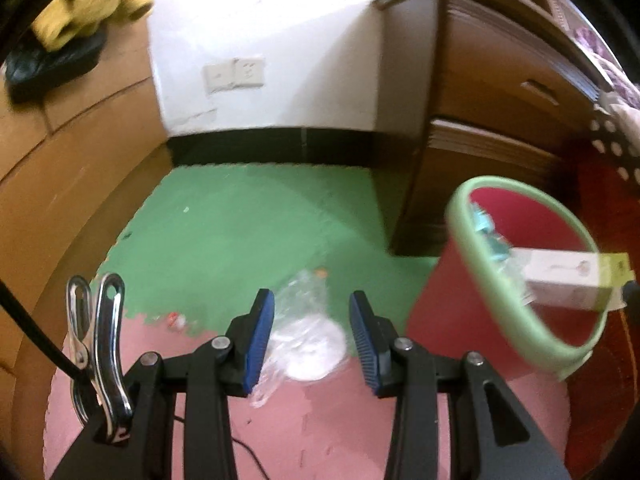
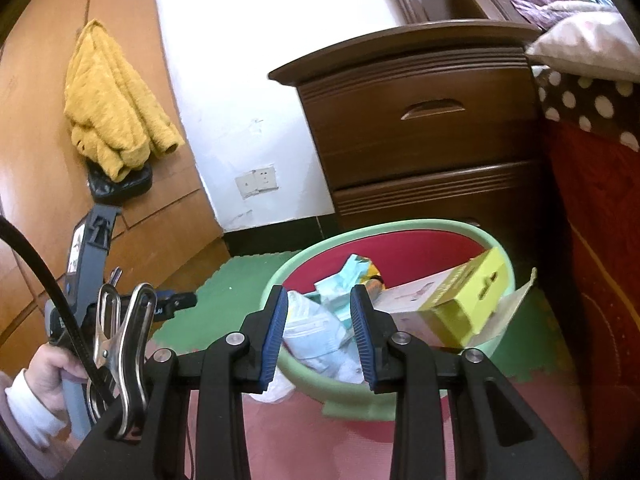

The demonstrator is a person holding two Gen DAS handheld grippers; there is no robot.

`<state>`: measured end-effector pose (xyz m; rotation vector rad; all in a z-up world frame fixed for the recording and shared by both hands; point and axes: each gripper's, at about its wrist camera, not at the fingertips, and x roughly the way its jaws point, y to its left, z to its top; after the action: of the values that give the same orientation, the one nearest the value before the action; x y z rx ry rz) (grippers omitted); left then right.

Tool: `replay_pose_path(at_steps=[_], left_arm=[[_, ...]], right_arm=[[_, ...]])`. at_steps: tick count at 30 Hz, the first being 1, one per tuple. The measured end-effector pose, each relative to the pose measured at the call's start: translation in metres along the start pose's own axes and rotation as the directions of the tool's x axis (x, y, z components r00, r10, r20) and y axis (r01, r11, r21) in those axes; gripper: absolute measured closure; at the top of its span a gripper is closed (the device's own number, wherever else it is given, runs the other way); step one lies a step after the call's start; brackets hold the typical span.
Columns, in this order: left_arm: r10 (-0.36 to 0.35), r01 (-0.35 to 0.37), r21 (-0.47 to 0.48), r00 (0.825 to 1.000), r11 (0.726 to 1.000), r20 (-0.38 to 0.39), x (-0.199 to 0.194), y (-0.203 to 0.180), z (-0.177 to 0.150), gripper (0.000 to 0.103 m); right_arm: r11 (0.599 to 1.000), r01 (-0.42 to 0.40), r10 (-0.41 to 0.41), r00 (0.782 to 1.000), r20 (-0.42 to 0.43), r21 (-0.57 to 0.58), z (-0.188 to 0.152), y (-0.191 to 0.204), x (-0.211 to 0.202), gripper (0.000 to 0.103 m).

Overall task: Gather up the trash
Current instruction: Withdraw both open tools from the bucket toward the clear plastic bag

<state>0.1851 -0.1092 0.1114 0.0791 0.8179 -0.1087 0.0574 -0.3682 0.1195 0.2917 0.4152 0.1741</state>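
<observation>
Wrapper point(image 1: 304, 340) of clear crumpled plastic, flat on the foam floor mat point(image 1: 240, 232) where green tiles meet pink, just left of the bin's foot. Seen from the left wrist, straight ahead of and below the left gripper point(image 1: 312, 298), framed between its 2 blue pads point(image 1: 260, 332), apart from both. Long axis running from near-left to far-right, close to the line of the fingers, so by this reading calling for a drop down and forward rather than a turn of the wrist. Left jaws partly open, nothing in their hold. View blurred, so finer folds of the plastic impossible to tell.

Left hand point(image 2: 52, 368) clearly the nearer of the 2 to the wrapper; right gripper point(image 2: 319, 292) poised above the bin point(image 1: 460, 232), red with a pale green rim, jaws moderately apart and gripping nothing, pale blue and white wrappings lying in the bin below the gap.

Count on the mat: 1 clear wrapper, plus 2 small scraps, 1 red-and-white point(image 1: 174, 320) to the left, 1 orange point(image 1: 320, 271) just beyond the wrapper. Count in the bin: 1 white-and-green carton point(image 1: 568, 280) jutting over the rim, several crumpled wrappings too tangled to number. Beyond: 1 dark wooden nightstand point(image 1: 480, 80) with 2 drawers.
</observation>
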Motion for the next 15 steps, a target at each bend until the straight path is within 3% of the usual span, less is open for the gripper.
replay_pose_path(at_steps=[6, 15], left_arm=[[0.017, -0.021, -0.068, 0.998, 0.997, -0.052, 0.019, 0.041, -0.022, 0.063], [0.005, -0.017, -0.102, 0.993, 0.995, -0.116, 0.054, 0.071, -0.05, 0.063]], right_arm=[[0.996, -0.014, 0.012, 1.0, -0.024, -0.083, -0.008, 0.028, 0.007, 0.07], [0.973, -0.04, 0.018, 0.995, -0.096, -0.227, -0.033, 0.073, 0.026, 0.07]])
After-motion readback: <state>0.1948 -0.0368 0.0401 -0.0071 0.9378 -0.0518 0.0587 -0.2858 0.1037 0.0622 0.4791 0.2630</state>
